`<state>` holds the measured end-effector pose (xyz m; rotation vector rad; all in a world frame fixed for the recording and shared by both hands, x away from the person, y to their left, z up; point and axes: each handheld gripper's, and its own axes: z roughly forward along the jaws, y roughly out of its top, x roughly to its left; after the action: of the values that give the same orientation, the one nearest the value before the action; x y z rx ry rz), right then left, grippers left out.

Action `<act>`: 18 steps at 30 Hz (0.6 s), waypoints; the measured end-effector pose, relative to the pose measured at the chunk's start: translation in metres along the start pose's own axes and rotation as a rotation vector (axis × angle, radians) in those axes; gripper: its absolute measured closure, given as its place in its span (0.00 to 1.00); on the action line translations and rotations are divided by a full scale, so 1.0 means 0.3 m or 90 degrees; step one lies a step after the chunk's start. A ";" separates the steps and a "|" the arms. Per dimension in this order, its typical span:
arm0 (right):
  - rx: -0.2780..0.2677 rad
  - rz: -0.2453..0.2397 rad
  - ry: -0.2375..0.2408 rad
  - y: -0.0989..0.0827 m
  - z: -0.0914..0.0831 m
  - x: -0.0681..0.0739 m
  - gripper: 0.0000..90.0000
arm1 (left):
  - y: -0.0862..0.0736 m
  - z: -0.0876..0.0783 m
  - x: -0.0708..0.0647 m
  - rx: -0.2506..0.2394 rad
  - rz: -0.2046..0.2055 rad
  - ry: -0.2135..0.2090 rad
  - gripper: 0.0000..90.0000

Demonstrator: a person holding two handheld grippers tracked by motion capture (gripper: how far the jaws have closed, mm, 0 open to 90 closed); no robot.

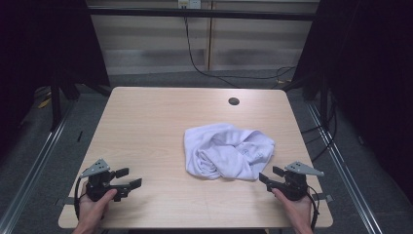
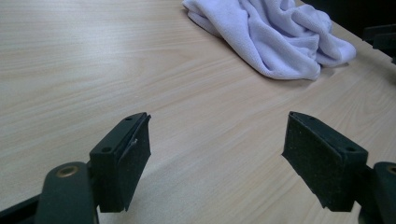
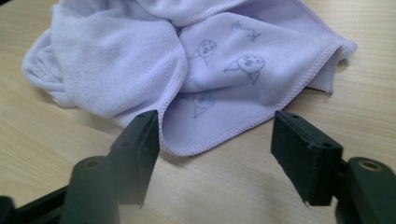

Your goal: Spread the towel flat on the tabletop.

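Black jaws with flat, matt, faintly grainy pads sit lowest in both gripper views, and on both tools they stand wide apart with nothing between them. Left gripper [image 1: 122,179] rests near the front left corner of the table [image 1: 146,126], well apart from the cloth [image 1: 226,151]; right gripper [image 1: 269,176] sits near the front right, just beside the cloth's near edge. That cloth lies crumpled right of the table's centre, in a loose heap of folds. It is a pale lilac-white microfibre or terry piece with a short nap, a stitched hem [image 3: 261,116] and small printed cartoon figures [image 3: 245,63]. Expected handling: light, fully limp, not fragile, and unlikely to slip against the pads; it should drape and drag rather than keep any shape, and a lifted fold may pull the rest along. Best hold is probably the hemmed corner lying flat in front of the right gripper, pinched across the edge. Table surface is smooth light wood-grain laminate with rounded corners and a dark round cable hole [image 1: 234,101] at the far side.
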<state>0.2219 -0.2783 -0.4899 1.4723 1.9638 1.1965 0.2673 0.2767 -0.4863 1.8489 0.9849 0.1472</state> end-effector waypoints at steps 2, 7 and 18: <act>0.002 -0.006 0.002 0.000 0.000 0.003 0.35 | 0.003 0.004 0.001 0.001 0.006 0.008 0.25; 0.011 -0.012 0.030 0.002 0.009 0.013 0.34 | 0.008 0.019 0.001 0.017 0.011 0.013 0.25; 0.022 -0.044 0.110 0.070 0.031 0.061 0.34 | 0.001 0.004 -0.030 0.015 0.056 -0.016 0.23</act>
<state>0.2342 -0.2564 -0.4747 1.3457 2.1396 1.3038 0.2621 0.2698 -0.4838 1.9117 0.8909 0.1664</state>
